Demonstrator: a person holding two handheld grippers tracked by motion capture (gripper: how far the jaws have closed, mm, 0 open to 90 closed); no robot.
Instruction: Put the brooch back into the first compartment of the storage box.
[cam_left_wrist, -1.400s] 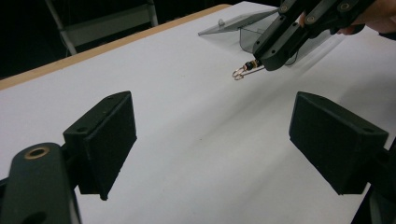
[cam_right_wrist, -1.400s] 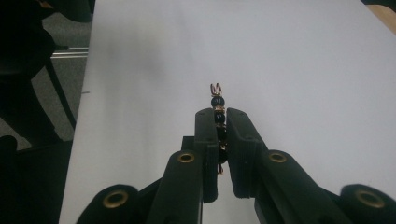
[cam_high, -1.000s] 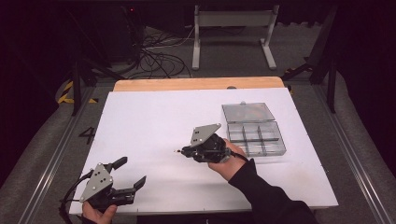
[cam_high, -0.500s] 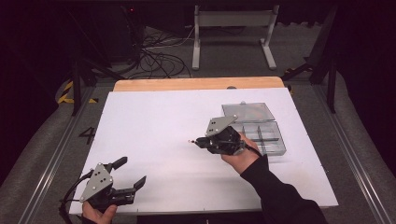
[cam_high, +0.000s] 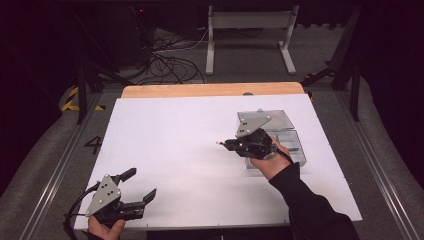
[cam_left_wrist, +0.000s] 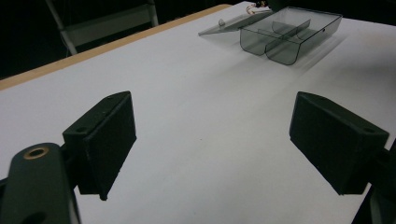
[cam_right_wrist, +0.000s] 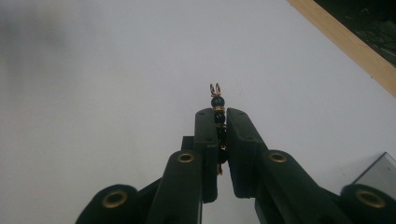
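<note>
At the lower left of the high view, the left hand-held gripper (cam_high: 142, 196) rests at the near edge of the table (cam_high: 170, 145), a flat matte white sheet on a pale wooden board. Its 2 blocky black jaws stand wide apart with nothing between them; a grey 3-cornered plate caps its body.

Right of centre, the right hand-held gripper (cam_high: 227, 145) is held above the table, its jaws pinched together on a small beaded piece (cam_right_wrist: 217, 108): round dark glossy beads with thin gold rings strung on wire, ending in a tiny copper-coloured forked loop that pokes past the jaw tips.

Just behind that hand, at the right of the frame, lies a clear smoky plastic box (cam_high: 292, 145) with thin dividers and rounded corners, its flat lid (cam_high: 277, 119) open toward the far side.
</note>
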